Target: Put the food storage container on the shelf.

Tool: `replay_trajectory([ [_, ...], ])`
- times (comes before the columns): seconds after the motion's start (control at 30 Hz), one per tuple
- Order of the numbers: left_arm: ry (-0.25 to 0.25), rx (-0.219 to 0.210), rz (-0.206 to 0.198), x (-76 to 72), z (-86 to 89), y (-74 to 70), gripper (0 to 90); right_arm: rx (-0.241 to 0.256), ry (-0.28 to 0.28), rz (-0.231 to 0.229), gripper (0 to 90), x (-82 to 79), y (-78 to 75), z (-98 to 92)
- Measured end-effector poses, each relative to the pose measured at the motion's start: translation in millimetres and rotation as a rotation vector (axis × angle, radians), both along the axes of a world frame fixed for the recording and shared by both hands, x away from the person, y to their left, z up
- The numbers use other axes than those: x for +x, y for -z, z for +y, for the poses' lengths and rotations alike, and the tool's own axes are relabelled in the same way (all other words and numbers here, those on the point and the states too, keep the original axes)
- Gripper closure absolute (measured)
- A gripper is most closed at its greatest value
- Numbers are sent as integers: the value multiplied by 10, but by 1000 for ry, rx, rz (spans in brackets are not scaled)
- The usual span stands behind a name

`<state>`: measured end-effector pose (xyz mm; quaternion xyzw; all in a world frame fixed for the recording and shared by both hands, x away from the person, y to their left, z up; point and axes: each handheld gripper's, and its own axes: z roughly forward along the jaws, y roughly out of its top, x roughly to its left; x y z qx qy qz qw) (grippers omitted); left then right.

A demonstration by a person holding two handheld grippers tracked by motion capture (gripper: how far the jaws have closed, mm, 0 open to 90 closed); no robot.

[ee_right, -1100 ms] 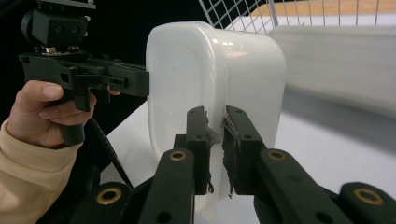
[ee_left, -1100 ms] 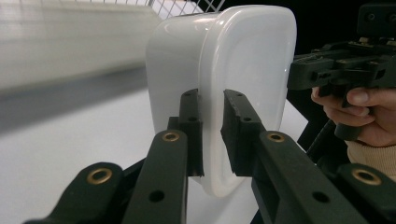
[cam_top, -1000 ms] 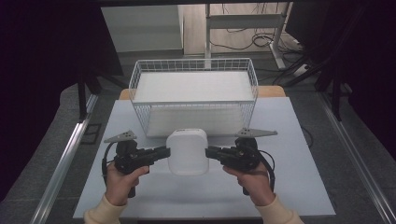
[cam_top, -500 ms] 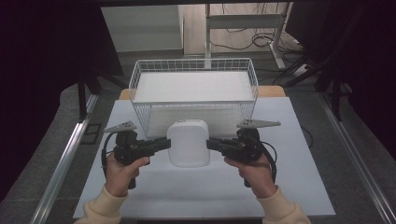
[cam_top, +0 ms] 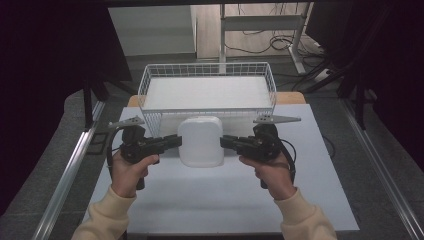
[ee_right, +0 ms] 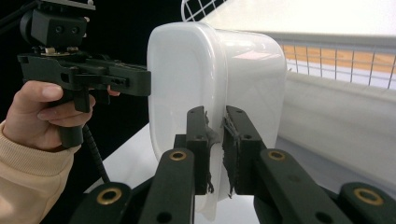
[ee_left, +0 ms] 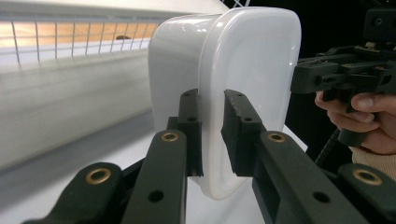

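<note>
A: Where do we have the white plastic container [cam_top: 200, 141]?

B: Between the two grippers, held off the white tabletop [cam_top: 320, 200], just in front of the wire basket [cam_top: 207, 70]. We've got the left gripper [cam_top: 176, 141] on its left edge and the right gripper [cam_top: 226, 142] on its right edge.

A: Grip state?

B: Left gripper view: our left gripper [ee_left: 211, 135] has both jaws clamped on the container [ee_left: 247, 70] rim, one jaw on each side of the lip. Right gripper view: the same for our right gripper [ee_right: 215, 149], pinched tight on the rim of the container [ee_right: 187, 79]. Both closed on the container, neither loose.

A: Orientation?

B: In the high view we see one broad flat face up toward the camera. Can't tell whether that's a lid or the base.

A: Materials?

B: Container is smooth, glossy, translucent white plastic, a rounded rectangle with soft corners and a protruding rim all round. Jaws are matte black plastic with brass-coloured pivot pins; the right pair's pad lining looks frayed. Basket is thin white-coated wire mesh, rectangular, with a flat white liner inside. Tabletop is plain, matte, flat.

A: Hands?

B: One hand [cam_top: 127, 167] on the left grip, the other hand [cam_top: 270, 170] on the right, in cream sleeves.
</note>
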<state>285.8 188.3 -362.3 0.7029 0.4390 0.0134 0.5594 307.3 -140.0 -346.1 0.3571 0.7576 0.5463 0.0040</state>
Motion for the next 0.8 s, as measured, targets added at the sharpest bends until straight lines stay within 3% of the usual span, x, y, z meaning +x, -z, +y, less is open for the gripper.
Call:
replay_trajectory([
  [0.27,5,1,-16,121,-24,-153,777,10,5,-14,813,117,-164,-23],
  [0.8,9,8,-15,388,-72,-384,776,16,18,-20,813,338,-351,-71],
])
